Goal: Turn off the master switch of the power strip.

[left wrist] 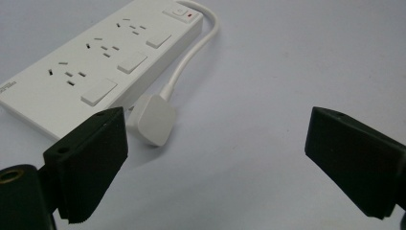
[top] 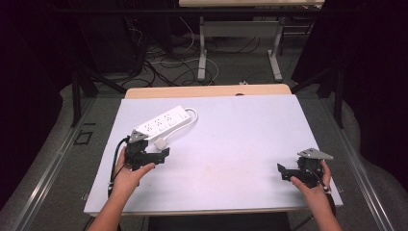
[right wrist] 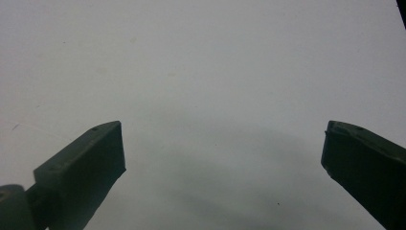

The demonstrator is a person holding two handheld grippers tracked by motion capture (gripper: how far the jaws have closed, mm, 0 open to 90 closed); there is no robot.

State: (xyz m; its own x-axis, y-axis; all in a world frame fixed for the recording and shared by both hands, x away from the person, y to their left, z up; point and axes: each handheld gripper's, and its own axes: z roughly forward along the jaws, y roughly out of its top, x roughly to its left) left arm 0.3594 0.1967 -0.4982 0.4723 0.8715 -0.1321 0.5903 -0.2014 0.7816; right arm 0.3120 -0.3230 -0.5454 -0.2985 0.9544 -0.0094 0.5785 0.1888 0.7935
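From above, the white plastic power strip point(top: 162, 122) lies at the table's point(top: 231, 144) far left, just past the left gripper point(top: 162, 155); the right gripper point(top: 284, 172) is well apart. Left gripper view: jaws wide apart, small white plug point(left wrist: 152, 119) just ahead. It looks light, rigid, a bit slick, so I'd pinch its flat sides, since the cord point(left wrist: 191, 52) will flex. Right gripper view: jaws spread over bare tabletop.

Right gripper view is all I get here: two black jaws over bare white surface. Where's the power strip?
Observer: The power strip lies far left on the table, just ahead of the left tool.
Operator: Is the left tool holding anything?
Observer: No, its jaws stand wide open and empty in the left gripper view.
Operator: Where's the plug?
Observer: The plug lies loose on the table beside the strip's near end, its cable looping back to the switch end.
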